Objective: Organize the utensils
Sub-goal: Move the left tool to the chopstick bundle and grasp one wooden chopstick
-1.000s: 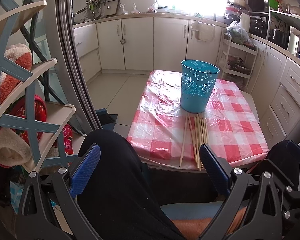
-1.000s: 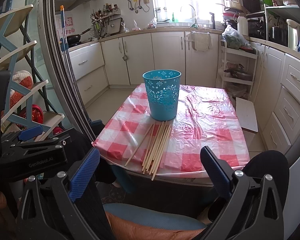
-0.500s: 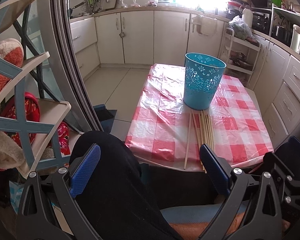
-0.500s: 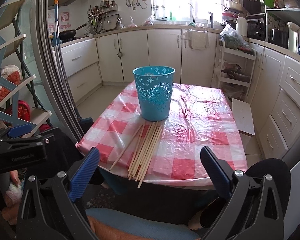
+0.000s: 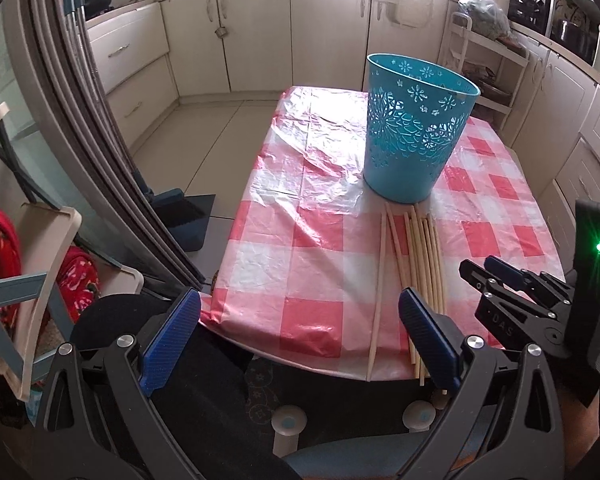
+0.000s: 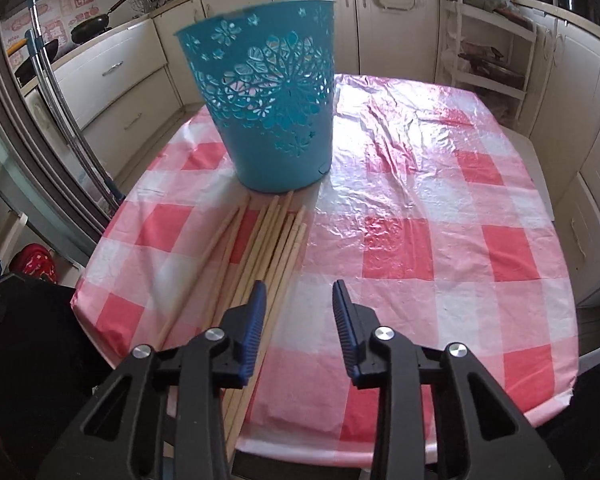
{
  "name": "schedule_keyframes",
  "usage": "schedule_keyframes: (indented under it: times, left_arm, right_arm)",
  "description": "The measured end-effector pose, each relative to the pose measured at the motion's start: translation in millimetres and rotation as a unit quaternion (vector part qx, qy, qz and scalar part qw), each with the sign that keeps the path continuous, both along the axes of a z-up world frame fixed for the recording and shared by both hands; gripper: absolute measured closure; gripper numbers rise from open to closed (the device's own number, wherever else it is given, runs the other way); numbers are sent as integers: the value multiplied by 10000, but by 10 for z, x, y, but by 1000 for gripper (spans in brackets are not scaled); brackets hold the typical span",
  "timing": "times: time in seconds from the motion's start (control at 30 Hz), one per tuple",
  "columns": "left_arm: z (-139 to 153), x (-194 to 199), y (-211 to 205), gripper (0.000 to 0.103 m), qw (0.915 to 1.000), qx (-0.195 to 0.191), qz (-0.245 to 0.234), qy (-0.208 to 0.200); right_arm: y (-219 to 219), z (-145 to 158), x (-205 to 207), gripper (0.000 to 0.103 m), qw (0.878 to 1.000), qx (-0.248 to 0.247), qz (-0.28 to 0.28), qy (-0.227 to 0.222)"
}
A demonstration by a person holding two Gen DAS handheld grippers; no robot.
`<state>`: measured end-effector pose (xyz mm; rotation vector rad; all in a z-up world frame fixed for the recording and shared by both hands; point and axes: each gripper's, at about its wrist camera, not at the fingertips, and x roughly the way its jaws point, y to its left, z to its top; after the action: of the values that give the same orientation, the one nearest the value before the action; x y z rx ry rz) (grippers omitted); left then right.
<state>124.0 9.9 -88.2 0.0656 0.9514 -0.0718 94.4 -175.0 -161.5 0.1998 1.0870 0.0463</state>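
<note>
A bundle of several wooden chopsticks (image 5: 416, 260) (image 6: 260, 240) lies on the red-and-white checked table (image 5: 308, 240) (image 6: 440, 240), pointing at a teal cut-out basket (image 5: 412, 136) (image 6: 268, 92) that stands upright just behind them. My left gripper (image 5: 300, 308) hangs wide open over the table's near edge, its right finger above the sticks' near ends. My right gripper (image 6: 300, 292) is low over the cloth with its jaws closing. Its left finger (image 6: 256, 312) overlaps the rightmost sticks, and only cloth shows between the pads. The right gripper (image 5: 496, 276) also shows at the right edge of the left wrist view.
A shelf rack with red slippers (image 5: 4, 240) and a sliding door frame (image 5: 80, 120) stand left of the table. A dustpan (image 5: 180, 216) lies on the floor. Cabinets (image 6: 380, 20) and a white trolley (image 6: 492, 40) line the far and right sides. A person's dark-clothed knee (image 5: 204, 392) is below the table edge.
Both grippers have come forward and down toward the table, so basket and chopsticks loom larger. The right gripper's jaws have narrowed from wide apart; the left jaws stay wide.
</note>
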Motion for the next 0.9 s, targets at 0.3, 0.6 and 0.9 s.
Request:
schedule_keyframes:
  times: [0.3, 0.6, 0.9]
  left_arm:
    - [-208, 363, -169, 8, 9996, 77, -97, 255]
    - [-588, 790, -458, 8, 9967, 252, -420, 645]
    - [-934, 1142, -744, 27, 9921, 574, -611, 935]
  right_arm:
    - [54, -241, 169, 80, 9996, -31, 185, 226]
    - [3, -273, 385, 93, 9932, -484, 976, 412]
    - [-299, -319, 440, 92, 9955, 69, 906, 281]
